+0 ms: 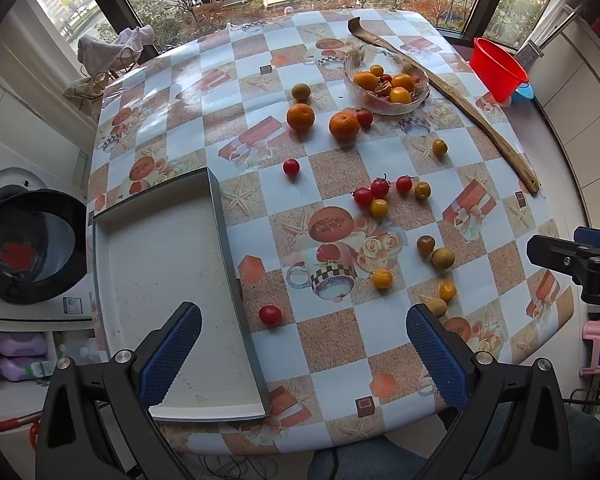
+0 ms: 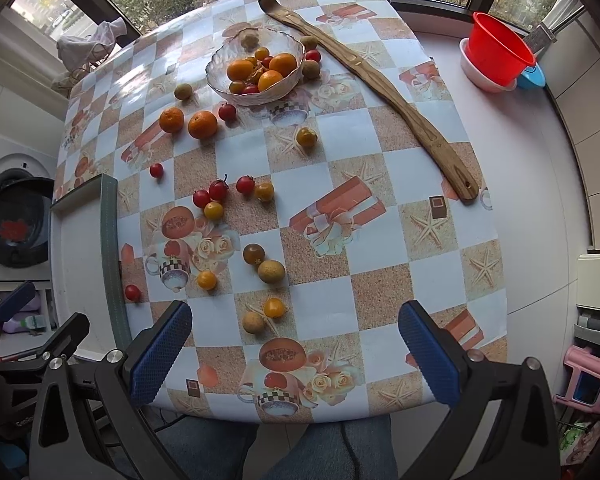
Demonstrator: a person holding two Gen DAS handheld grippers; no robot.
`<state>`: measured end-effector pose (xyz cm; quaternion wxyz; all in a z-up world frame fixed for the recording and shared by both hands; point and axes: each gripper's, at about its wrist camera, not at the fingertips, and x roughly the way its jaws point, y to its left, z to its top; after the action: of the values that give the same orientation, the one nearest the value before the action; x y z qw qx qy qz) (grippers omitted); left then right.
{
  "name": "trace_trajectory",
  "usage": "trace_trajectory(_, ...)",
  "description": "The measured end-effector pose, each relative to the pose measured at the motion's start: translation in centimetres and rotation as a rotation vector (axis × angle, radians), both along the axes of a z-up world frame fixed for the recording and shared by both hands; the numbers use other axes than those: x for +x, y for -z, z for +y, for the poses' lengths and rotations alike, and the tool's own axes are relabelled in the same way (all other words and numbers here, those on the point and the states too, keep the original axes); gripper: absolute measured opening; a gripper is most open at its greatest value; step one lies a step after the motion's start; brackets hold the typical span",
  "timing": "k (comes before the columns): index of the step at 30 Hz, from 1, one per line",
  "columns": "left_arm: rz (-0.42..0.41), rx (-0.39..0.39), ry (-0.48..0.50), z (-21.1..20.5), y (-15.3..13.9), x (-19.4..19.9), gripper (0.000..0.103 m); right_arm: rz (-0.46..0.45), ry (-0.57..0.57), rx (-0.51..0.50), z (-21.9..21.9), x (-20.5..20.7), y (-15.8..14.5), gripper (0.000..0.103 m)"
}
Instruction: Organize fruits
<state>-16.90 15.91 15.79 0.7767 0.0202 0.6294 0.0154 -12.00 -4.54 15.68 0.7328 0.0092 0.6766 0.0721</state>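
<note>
Lying scattered over the checked table (image 2: 420, 240), the fruits have no shared direction: most are round, so no long axis can be told. Two oranges (image 1: 300, 117) sit side by side near the glass bowl (image 1: 386, 80), which holds more orange and red fruit. A red tomato (image 1: 270, 314) rests just beside the tray (image 1: 148, 280) on the table's left part; a cluster of red tomatoes (image 2: 210, 194) lies mid-table, with yellow and brownish fruit nearer the front edge. The one long thing, a wooden stick (image 2: 380, 92), runs diagonally from the far edge toward the right side, its hooked end pointing at the window.

The left gripper (image 1: 304, 352) is spread wide, its blue pads (image 1: 168, 356) holding nothing; one finger hangs over the tray, the other over the tablecloth. The right gripper (image 2: 296, 354) is likewise wide apart and empty, above the near edge, touching no fruit. A red bucket (image 2: 500, 48) stands on the sill.
</note>
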Motion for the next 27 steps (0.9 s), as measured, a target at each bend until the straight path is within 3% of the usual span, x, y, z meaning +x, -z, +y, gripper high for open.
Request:
trace_trajectory(8,0.034,-0.005,-0.011,0.4,1.1,0.9,0.103,0.027,0.006,0.001,-0.1,0.5,0.7,0.103)
trace_trajectory(14,0.034,0.009,-0.059,2.2,2.5,4.1,0.103,0.044,0.020,0.000,-0.6,1.3,2.1,0.103)
trace_trajectory(21,0.024,0.007,-0.089,3.1,6.2,9.1,0.103,0.061,0.039,-0.001,-0.7,3.6,4.9,0.103)
trace_trajectory(27,0.007,0.017,-0.116,3.3,9.9,12.5,0.103,0.021,0.034,-0.008,0.0,7.4,7.7,0.103)
